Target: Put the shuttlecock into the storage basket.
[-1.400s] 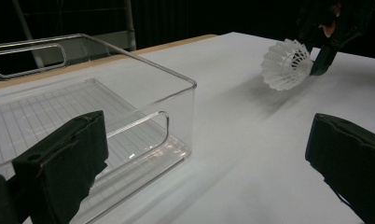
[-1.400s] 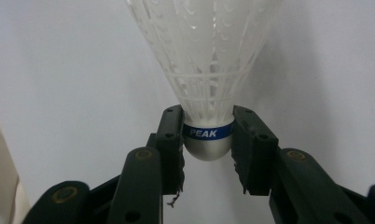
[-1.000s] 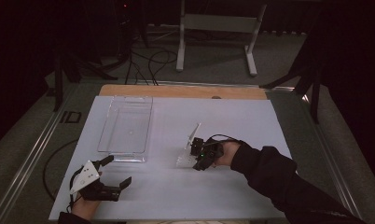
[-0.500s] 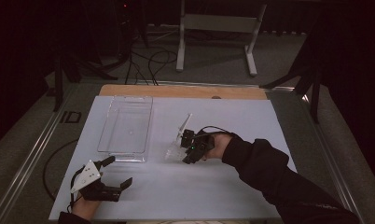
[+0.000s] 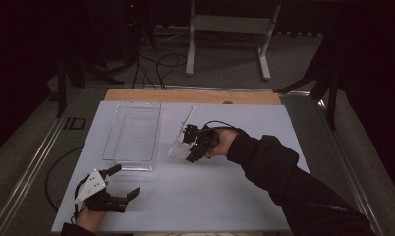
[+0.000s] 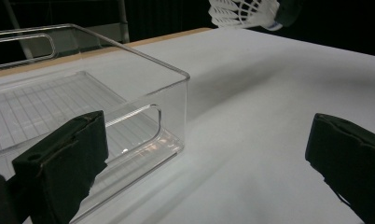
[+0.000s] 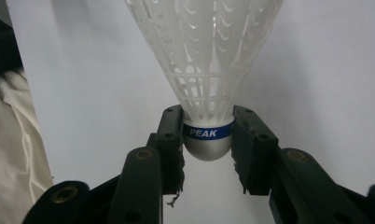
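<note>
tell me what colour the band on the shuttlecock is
Blue, with white PEAK lettering, around the shuttlecock base; clearest in the right gripper view.

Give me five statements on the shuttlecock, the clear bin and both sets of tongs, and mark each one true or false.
1. The right tongs grip the white plastic shuttlecock at its rounded base, by the blue band. True.
2. The shuttlecock lies inside the clear rectangular plastic bin. False: it is held off to the bin's right, outside it.
3. The left tongs are shut on the bin's handle. False: their jaws stand wide apart and hold nothing.
4. The bin has nothing in it. True.
5. The left tongs sit at the table's far edge. False: they are near the front left corner of the white table top.
</note>
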The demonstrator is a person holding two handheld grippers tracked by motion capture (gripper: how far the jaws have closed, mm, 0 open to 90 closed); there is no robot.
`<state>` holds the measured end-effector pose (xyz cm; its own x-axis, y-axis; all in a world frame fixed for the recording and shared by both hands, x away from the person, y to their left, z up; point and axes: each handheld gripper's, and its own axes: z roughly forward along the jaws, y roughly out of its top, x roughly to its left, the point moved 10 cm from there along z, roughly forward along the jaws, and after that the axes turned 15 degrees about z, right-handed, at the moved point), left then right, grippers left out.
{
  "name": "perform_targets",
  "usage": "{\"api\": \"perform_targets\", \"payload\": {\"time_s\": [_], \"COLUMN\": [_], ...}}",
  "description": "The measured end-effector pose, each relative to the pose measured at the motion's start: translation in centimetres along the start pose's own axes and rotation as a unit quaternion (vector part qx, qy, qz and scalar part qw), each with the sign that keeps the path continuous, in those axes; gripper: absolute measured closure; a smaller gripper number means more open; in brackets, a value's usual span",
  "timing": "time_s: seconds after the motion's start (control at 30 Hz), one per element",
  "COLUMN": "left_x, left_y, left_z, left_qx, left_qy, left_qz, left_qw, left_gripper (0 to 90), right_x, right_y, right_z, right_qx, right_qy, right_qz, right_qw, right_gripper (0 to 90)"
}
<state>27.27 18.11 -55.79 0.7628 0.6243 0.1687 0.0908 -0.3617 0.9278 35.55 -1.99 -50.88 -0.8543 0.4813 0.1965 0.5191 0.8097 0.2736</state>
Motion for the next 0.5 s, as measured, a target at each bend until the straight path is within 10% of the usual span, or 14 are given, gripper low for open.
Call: {"api": "perform_targets", "payload": {"time_s": [0.5], "left_x": [0.0], "left_y": [-0.1], "left_z": [0.0], "left_qx": [0.001], "left_qy": [-0.002], "left_qz": [0.000], "left_qw": [1.0000], "left_gripper": [0.0], "right_x": [0.9], "right_y": [3.4], "right_z": [-0.1], "right_qx": [-0.011], "right_qy": [0.006], "right_qz": [0.013], "right_qw": [0.9998], "right_gripper": [65.9]}}
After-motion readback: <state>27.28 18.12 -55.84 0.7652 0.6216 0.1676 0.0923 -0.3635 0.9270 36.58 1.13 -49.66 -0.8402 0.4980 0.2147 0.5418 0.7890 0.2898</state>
